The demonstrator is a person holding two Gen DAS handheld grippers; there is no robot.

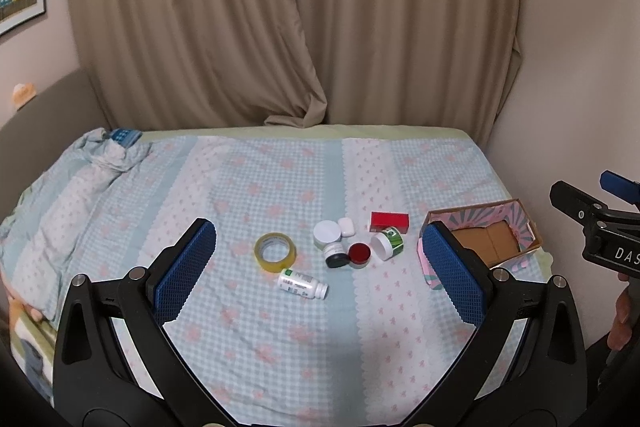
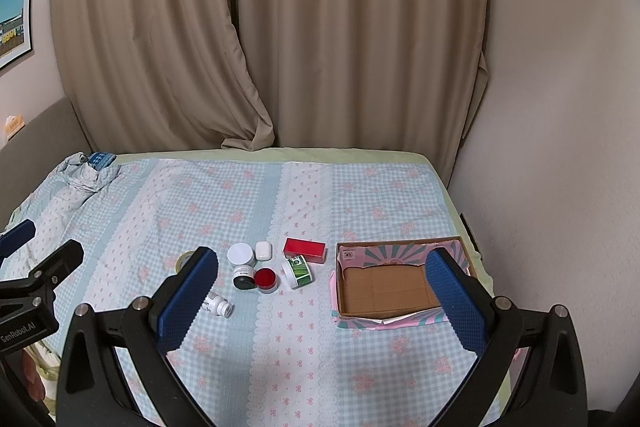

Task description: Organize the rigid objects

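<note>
A cluster of small items lies mid-bed: a yellow tape roll (image 1: 275,251), a white pill bottle (image 1: 303,283) on its side, a white-lidded jar (image 1: 327,233), a white earbud case (image 1: 345,227), a black-lidded jar (image 1: 335,256), a red-lidded jar (image 1: 359,254), a green-labelled tub (image 1: 387,243) and a red box (image 1: 389,221). An open cardboard box (image 2: 384,289) with a pink patterned outside sits to their right, nothing inside. My left gripper (image 1: 320,263) hovers open in front of the cluster. My right gripper (image 2: 322,291) is open too, between the cluster and the box.
The bed carries a blue checked sheet (image 2: 304,355) with pink flowers. A bunched quilt (image 1: 72,195) lies at the left. Beige curtains (image 1: 280,19) hang behind, a wall (image 2: 560,107) stands close on the right. A hand (image 1: 622,319) holds the right tool.
</note>
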